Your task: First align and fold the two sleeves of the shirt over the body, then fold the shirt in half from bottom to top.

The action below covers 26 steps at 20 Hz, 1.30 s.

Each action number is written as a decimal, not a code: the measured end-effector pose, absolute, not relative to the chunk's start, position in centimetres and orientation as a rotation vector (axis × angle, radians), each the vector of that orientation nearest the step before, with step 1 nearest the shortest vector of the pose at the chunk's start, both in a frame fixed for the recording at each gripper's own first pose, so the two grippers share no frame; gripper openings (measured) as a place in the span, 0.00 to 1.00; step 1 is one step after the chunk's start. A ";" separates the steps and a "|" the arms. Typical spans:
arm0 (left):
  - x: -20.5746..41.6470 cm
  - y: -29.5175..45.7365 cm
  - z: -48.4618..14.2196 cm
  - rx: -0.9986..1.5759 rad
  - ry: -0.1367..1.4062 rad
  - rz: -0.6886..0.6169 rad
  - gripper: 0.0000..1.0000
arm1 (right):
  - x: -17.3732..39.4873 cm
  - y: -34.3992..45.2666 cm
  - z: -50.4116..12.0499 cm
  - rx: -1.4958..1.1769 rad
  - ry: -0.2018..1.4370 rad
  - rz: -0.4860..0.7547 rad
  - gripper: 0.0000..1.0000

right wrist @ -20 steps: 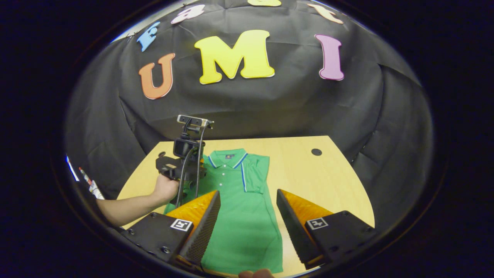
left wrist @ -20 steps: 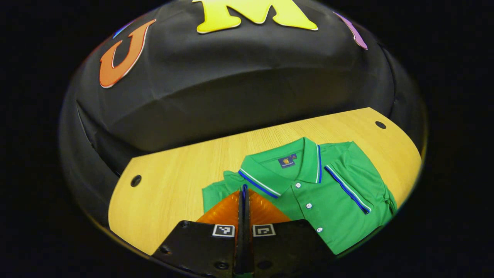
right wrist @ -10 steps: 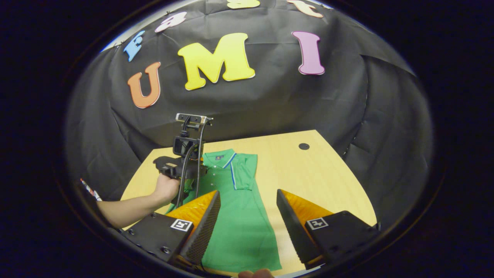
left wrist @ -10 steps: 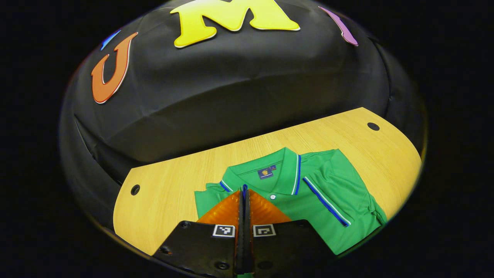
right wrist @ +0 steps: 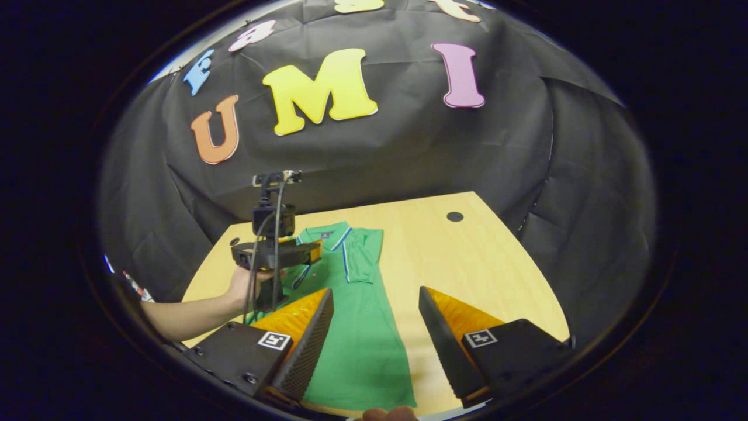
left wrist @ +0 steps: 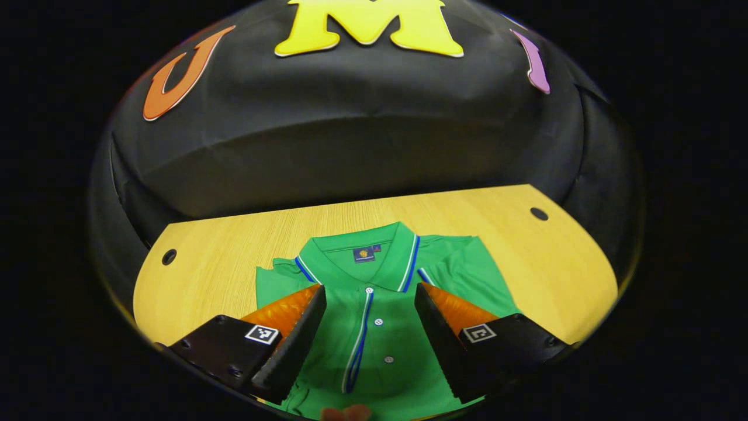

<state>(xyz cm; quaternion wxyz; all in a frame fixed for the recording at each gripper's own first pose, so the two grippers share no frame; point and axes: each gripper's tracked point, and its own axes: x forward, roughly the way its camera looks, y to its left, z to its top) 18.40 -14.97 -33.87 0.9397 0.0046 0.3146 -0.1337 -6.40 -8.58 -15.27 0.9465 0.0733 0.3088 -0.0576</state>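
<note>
While both sleeves lie folded over the body, we hold the left gripper [left wrist: 369,310] and right gripper [right wrist: 374,318] with fingers apart above the shirt [right wrist: 356,345] on the table [right wrist: 467,263]. Its long axis runs straight ahead, hem nearest us, collar farthest.

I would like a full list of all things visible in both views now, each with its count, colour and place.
shirt: one, green with blue and white trim, flat on the table, both sleeves folded over the body.
table: one, light wood, under the shirt.
holes: two, dark, near the table's far corners.
booth wall: one, black cloth, behind the table.
left tongs: one, open above the shirt's placket.
right tongs: one, open above the shirt's lower part.
hand: one, holding the left tongs.
</note>
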 end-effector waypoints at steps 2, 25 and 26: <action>16.9 -13.3 -31.1 -0.019 0.603 -0.263 0.98 | -5.6 -8.2 -15.2 0.130 0.612 -0.090 0.93; -15.9 2.5 -31.8 -0.366 1.013 -0.505 0.99 | -16.0 -9.2 -26.0 0.362 1.031 0.183 0.99; -17.5 2.5 -32.3 -0.415 1.070 -0.530 0.99 | -17.0 -9.0 -26.8 0.424 1.080 0.194 0.99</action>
